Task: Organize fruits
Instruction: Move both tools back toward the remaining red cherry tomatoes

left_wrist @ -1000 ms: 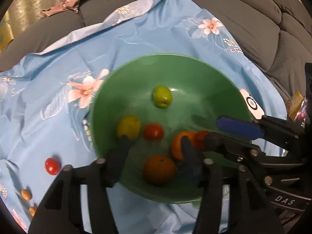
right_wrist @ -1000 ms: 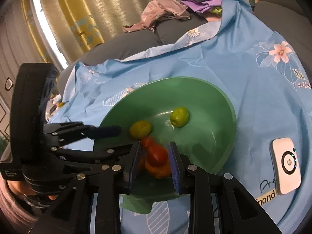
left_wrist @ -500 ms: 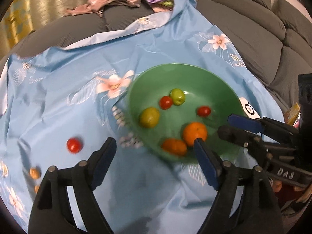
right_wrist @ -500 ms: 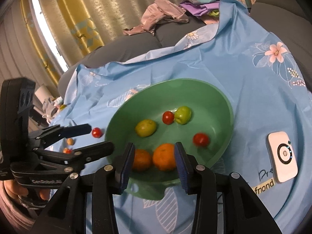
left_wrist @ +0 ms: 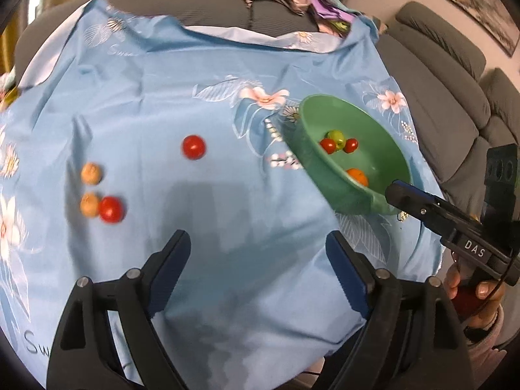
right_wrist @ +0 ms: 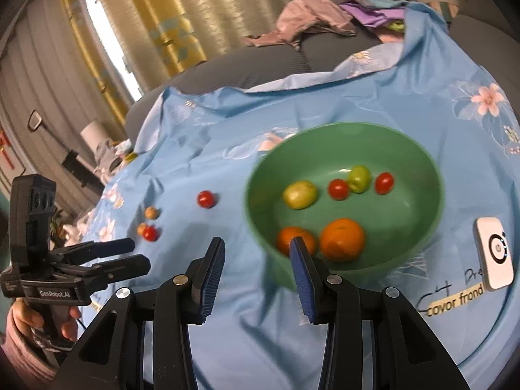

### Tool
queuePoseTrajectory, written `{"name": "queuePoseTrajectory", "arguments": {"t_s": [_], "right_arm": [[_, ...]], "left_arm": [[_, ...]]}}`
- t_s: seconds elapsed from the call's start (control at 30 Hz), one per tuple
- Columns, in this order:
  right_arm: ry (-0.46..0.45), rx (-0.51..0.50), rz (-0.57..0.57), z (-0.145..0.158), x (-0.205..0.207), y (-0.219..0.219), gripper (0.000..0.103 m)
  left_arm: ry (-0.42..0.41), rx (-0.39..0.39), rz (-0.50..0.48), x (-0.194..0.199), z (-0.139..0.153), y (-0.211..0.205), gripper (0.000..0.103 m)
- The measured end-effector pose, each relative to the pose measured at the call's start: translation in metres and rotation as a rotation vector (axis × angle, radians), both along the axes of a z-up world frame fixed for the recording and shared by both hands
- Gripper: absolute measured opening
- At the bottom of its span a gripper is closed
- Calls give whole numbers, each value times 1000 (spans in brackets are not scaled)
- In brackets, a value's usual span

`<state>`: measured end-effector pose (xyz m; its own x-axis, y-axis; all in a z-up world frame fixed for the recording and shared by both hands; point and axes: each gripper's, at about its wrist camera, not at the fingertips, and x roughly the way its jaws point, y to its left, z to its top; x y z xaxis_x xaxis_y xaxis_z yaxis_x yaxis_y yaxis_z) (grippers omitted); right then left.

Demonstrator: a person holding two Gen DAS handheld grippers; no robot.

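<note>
Jaws wide both grippers; green bowl [right_wrist: 422, 162] w/ oranges, tomatoes, limes.

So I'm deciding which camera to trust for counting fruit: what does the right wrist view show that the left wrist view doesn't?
Only the right wrist view shows the white device, the yellow-green fruit and both oranges in the green bowl.

Only the left wrist view shows the framed picture and more of the grey sofa.

Both show the bowl, its two red tomatoes and green fruit, plus two tomatoes and two tan fruits on the blue cloth, and both open, empty tongs.
</note>
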<state>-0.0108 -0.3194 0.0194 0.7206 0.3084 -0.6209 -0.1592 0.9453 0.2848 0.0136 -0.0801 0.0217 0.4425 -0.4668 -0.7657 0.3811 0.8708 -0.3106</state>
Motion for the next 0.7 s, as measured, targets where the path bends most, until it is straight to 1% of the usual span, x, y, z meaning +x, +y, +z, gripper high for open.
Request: {"name": "queuePoseTrajectory", "arguments": {"t_s": [0.13,0.2,0.43,0.5,0.53,0.57,0.63,0.7], "right_arm": [[-2,-17,46,3,-5,19,42],[-3,-26,62,4,-8,28,42],[6,-45,98,4,-8,48,42],[7,-50,105,4,-6,51,42],[7,-52,108,4,-5,53,42],[8,-52,110,4,-4,55,42],[13,-55,114,3,-2,58,42],[19,-60,116,2,-1,60,42]], "left_arm": [[4,-31,17,-12,0,15,85],[-2,-26,21,-16,1,19,85],[6,-53,43,-20,-1,37,86],[22,-67,62,-18,-3,43,92],[25,-81,75,-17,-3,48,98],[24,-94,89,-17,-3,52,101],[21,-107,103,-17,-3,58,102],[21,-103,114,-15,-4,61,102]]}}
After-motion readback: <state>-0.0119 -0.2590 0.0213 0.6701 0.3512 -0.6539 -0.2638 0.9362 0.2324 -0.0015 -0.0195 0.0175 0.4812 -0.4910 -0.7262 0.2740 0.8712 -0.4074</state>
